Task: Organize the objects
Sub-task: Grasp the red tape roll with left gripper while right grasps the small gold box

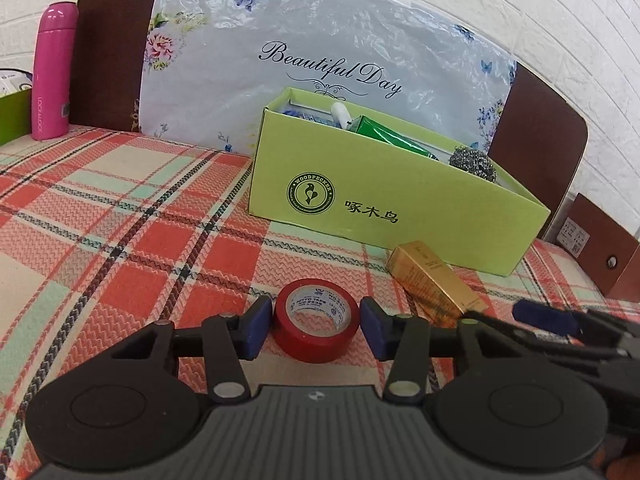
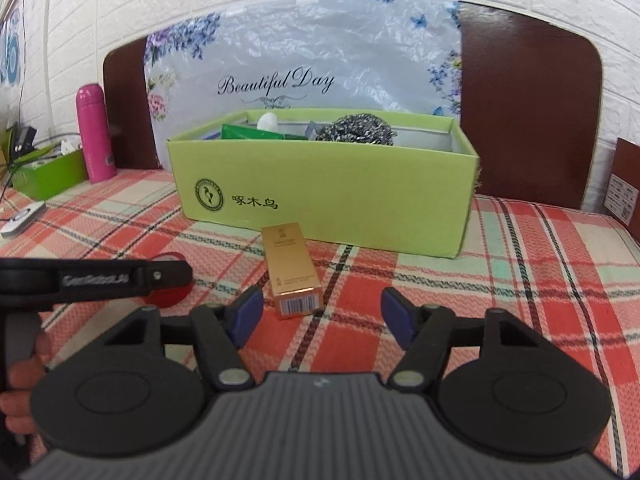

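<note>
A red tape roll [image 1: 316, 330] lies flat on the plaid cloth between the pads of my left gripper [image 1: 316, 324]; the jaws are open, with small gaps each side. A gold carton [image 1: 436, 286] lies to its right, in front of the green box [image 1: 400, 216], which holds a green tube [image 1: 390, 136], a steel scourer [image 1: 474, 164] and other items. My right gripper [image 2: 322, 312] is open and empty, just short of the gold carton [image 2: 294, 268]. The tape [image 2: 168, 280] is partly hidden behind the left gripper's arm. The green box [image 2: 328, 196] stands beyond.
A pink flask [image 1: 52, 70] and a small green bin [image 2: 50, 172] stand at the far left. A floral "Beautiful Day" bag [image 1: 320, 52] leans on a brown headboard [image 2: 528, 112] behind the box. A brown box [image 1: 600, 244] sits far right.
</note>
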Motion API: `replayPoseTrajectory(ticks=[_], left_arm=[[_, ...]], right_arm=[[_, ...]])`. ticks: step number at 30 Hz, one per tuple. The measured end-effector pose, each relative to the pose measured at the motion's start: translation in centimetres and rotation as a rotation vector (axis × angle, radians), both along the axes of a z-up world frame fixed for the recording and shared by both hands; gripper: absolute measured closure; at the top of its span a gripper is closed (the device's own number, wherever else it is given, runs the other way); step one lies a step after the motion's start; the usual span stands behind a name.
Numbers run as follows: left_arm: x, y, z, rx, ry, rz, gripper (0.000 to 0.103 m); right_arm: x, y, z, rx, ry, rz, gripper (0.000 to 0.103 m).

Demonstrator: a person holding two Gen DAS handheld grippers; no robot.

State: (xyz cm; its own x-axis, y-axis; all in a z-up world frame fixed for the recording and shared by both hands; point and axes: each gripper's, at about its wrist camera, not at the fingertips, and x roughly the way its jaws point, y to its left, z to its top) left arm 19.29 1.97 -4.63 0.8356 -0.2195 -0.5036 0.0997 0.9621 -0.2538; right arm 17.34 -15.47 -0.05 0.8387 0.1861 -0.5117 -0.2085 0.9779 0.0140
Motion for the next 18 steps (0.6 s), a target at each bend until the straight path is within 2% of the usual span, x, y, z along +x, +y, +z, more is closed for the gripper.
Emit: replayPoseTrajectory(ticks=[6,7,8,9,11,18], left_arm=[[0.1,0.4,-0.1,-0.012,0.007,-0.003,0.052],[0.1,0.3,-0.1,-0.009,0.006,-0.003,0.052],[0.1,0.3,-0.1,-0.008,0.006,-0.003,0.052],[0.1,0.3,-0.1,-0.010,0.007,-0.003,0.052],[0.1,0.3,-0.1,-0.013,0.008,-0.002,0.052],[0.2,0.5,-0.1,-0.019,0.005,-0.003,0.052]], right_arm=[[2.1,1.3,-0.7,-0.032,0.031,0.038,0.038],[2.4,1.5,-0.8,-0.034,0.041,0.044,0.042],[2.7,1.6,-1.0,-0.034,0.055,0.053,0.055],[3.0,1.6,-1.1,-0.034,0.068,0.058,0.061],[3.0,1.6,-1.1,-0.028,0.066,0.057,0.069],[0.1,-0.4,-0.8,0.002,0.068,0.013,0.070]])
